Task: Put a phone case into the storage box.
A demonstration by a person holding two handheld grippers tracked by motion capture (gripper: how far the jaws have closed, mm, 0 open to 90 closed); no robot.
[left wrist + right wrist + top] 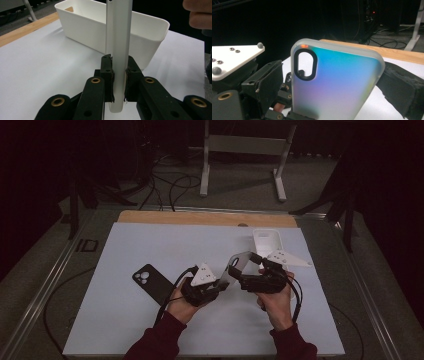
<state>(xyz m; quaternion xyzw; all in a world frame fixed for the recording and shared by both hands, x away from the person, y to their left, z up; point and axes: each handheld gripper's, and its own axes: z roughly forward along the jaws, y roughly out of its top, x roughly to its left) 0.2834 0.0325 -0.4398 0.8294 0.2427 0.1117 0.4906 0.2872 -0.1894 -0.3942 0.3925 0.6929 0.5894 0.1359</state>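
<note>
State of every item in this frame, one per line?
Phone case: off the table, edge pinched.
Left gripper: shut on the phone case.
Right gripper: at the case's other end; grip unclear.
Phone: flat on the table, camera side up.
White bin: upright; inside hidden.

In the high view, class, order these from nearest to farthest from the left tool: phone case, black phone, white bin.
1. Phone case: clamped in the left tool.
2. Black phone: flat, just to its left.
3. White bin: beyond, toward the far right.
</note>
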